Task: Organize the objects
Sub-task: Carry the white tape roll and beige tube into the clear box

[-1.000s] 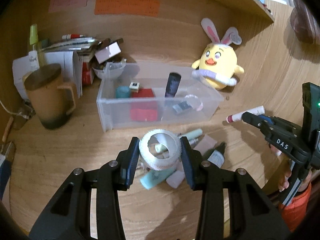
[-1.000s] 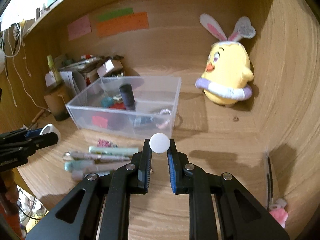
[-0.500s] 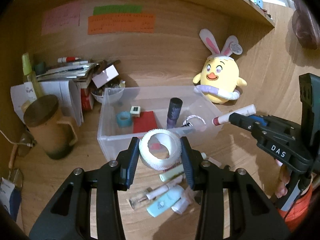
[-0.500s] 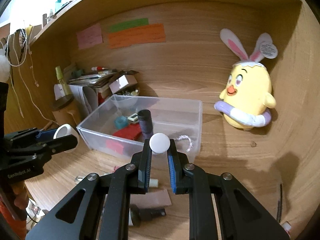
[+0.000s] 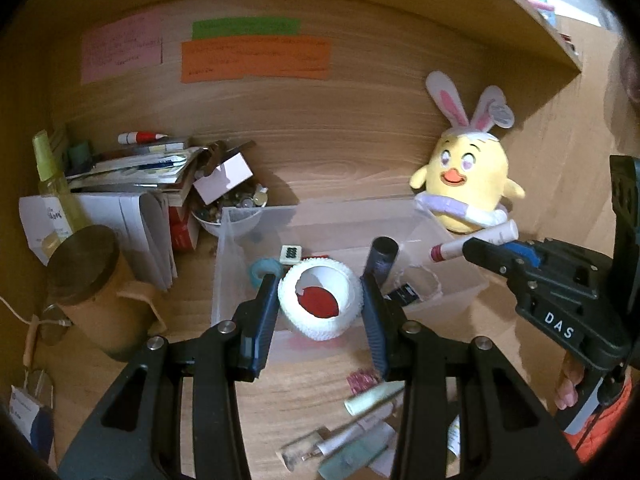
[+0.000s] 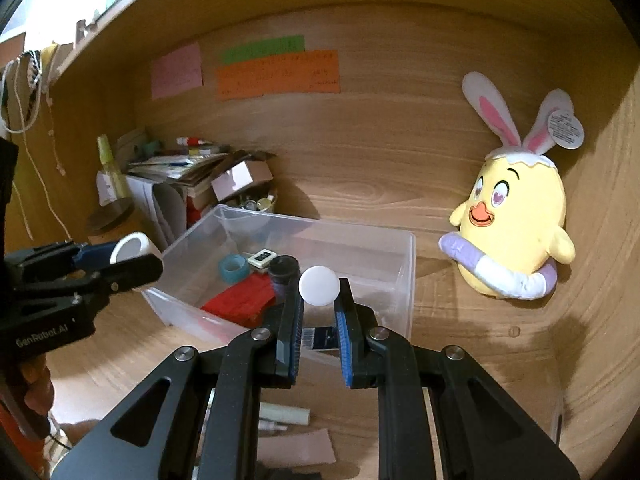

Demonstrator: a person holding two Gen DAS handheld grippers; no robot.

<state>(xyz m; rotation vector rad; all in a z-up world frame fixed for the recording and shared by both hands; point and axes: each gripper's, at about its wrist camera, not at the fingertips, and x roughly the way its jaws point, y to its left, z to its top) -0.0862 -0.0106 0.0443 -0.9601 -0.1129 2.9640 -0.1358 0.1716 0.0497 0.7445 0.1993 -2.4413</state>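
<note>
Both grippers have risen from the tabletop clutter to the bin (image 5: 240, 264): left gripper (image 5: 320, 304) clamps the tape roll (image 5: 320, 300), right gripper (image 6: 319, 312) a tube (image 6: 319, 285), ready to drop.

This looks like a desk in a home: wooden walls (image 6: 400, 152), sticky notes (image 5: 256, 60), a toy chick (image 6: 516, 220), a mug (image 5: 96, 296) and piled papers (image 5: 132, 168).
</note>
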